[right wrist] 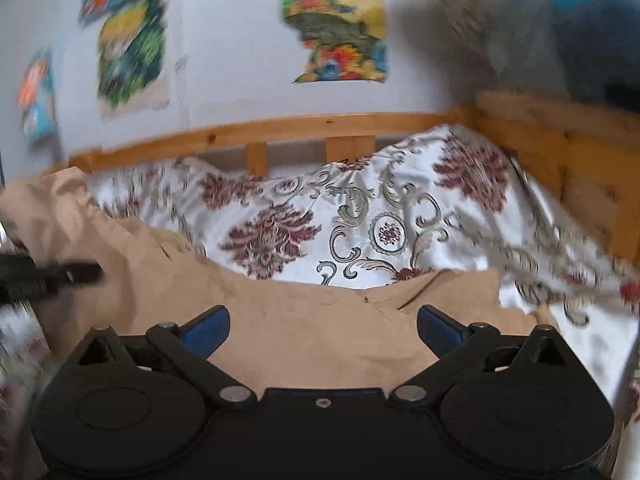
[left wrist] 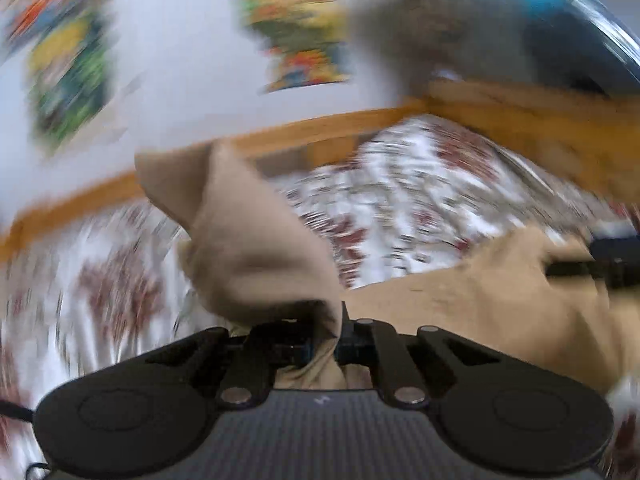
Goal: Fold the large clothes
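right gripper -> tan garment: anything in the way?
Nothing visible. The right gripper is open, with the tan garment spread directly in front of and under its fingers on the floral bedspread. The left gripper is already shut on another part of the fabric.

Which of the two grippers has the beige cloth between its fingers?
The left gripper: it is shut on a fold of the beige cloth. The right gripper stands open, with nothing pinched.

Open floral bedspread (right wrist: 384,220) ahead, hemmed by wooden bed rail (right wrist: 280,130) (wall right behind) and footboard (right wrist: 560,148).
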`<state>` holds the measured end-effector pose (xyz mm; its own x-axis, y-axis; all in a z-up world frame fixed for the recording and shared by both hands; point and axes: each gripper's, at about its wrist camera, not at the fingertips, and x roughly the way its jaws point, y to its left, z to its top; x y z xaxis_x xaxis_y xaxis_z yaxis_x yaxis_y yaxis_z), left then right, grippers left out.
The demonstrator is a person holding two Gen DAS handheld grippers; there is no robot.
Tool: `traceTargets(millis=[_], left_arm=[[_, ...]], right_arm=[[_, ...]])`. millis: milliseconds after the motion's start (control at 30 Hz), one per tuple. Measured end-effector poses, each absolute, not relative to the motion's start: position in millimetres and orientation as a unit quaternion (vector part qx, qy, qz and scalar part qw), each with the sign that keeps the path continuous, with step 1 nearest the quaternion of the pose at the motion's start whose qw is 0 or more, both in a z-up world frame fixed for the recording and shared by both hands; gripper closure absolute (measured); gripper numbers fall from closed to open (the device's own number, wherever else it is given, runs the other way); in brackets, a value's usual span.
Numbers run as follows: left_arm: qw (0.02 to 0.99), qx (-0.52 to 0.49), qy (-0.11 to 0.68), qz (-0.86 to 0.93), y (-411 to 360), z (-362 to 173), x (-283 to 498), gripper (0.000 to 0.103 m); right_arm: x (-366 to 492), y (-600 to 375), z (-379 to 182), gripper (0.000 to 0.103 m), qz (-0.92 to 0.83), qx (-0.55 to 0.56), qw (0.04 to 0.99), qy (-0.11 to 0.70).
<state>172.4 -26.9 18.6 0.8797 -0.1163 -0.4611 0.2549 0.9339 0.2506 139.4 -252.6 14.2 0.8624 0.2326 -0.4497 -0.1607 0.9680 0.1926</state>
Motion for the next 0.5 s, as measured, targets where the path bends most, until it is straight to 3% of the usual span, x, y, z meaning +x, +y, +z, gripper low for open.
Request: traceTargets(millis=[200, 300, 500], left_arm=[[0.882, 0.367, 0.213, -0.206, -106, 4, 153, 0.094], [0.850, 0.426, 0.208, -0.229, -133, -17, 141, 0.094], [0.823, 0.480, 0.193, -0.234, -152, -40, 124, 0.094]], right_arm=[[169, -321, 15, 0.008, 0.179, 0.285, 0.897, 0.286], [185, -349, 5, 0.006, 0.226, 0.402, 0.827, 0.321], [200, -347, -7, 0.004, 0.237, 0.428, 0.782, 0.387]])
